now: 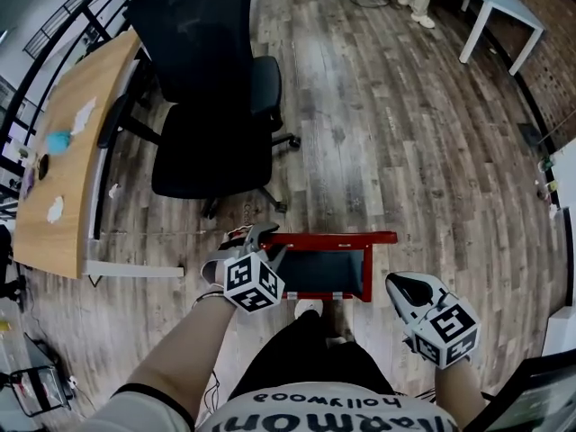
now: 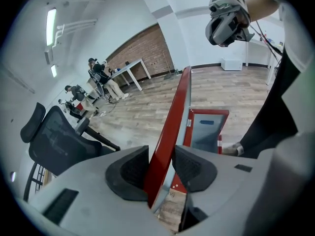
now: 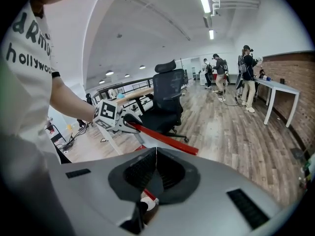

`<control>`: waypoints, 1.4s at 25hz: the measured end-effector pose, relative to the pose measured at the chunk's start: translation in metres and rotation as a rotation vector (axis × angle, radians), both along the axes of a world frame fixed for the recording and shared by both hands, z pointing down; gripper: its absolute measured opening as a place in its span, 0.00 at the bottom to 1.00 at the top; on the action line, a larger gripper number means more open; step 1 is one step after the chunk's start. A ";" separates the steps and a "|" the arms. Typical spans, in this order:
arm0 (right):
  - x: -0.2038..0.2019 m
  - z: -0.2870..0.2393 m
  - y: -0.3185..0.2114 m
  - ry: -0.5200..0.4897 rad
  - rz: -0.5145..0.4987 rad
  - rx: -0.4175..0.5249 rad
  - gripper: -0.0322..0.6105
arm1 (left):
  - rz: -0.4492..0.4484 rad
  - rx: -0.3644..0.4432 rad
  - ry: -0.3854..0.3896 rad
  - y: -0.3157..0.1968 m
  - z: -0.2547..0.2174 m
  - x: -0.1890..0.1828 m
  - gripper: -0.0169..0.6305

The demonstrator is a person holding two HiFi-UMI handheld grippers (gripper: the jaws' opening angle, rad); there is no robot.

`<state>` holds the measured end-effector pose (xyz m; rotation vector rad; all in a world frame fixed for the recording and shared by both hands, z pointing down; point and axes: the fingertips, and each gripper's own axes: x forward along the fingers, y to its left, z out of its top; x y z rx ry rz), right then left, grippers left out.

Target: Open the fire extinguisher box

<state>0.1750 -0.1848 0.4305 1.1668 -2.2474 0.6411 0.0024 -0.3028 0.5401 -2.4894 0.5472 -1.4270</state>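
The red box (image 1: 367, 277) lies on the wooden floor (image 1: 405, 133) at lower centre, its door (image 1: 328, 238) standing open (edge-on), pinched by the left tongs (image 1: 261, 235). To its right, the right tongs (image 1: 407, 288) are pressed together on nothing. An office chair (image 1: 211, 88) stands at upper left.

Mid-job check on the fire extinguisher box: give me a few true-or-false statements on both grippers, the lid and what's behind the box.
1. The left gripper is clamped on the red lid. True.
2. The right gripper grips the lid too. False: its jaws are shut on nothing, clear of the box.
3. The lid lies shut on the box. False: it is lifted, and the box's inside shows.
4. A black office chair stands beyond the box. True.
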 end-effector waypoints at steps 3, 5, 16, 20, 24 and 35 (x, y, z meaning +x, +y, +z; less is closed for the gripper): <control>-0.007 -0.004 -0.018 -0.003 0.005 0.014 0.06 | 0.024 -0.010 0.003 -0.008 -0.001 0.000 0.25; -0.010 -0.008 -0.028 -0.001 0.008 0.019 0.06 | 0.035 -0.016 0.000 -0.015 -0.001 0.001 0.25; -0.004 -0.004 -0.050 0.015 0.081 -0.003 0.06 | 0.095 -0.056 -0.008 -0.051 0.005 0.007 0.22; -0.010 -0.001 -0.056 0.018 0.084 -0.012 0.06 | 0.114 -0.054 -0.004 -0.060 0.007 0.008 0.21; -0.016 0.005 -0.059 0.021 0.088 -0.028 0.06 | 0.129 -0.053 -0.006 -0.070 0.012 0.007 0.20; -0.020 0.016 -0.068 0.032 0.109 -0.052 0.06 | 0.145 -0.092 -0.027 -0.101 0.027 0.009 0.18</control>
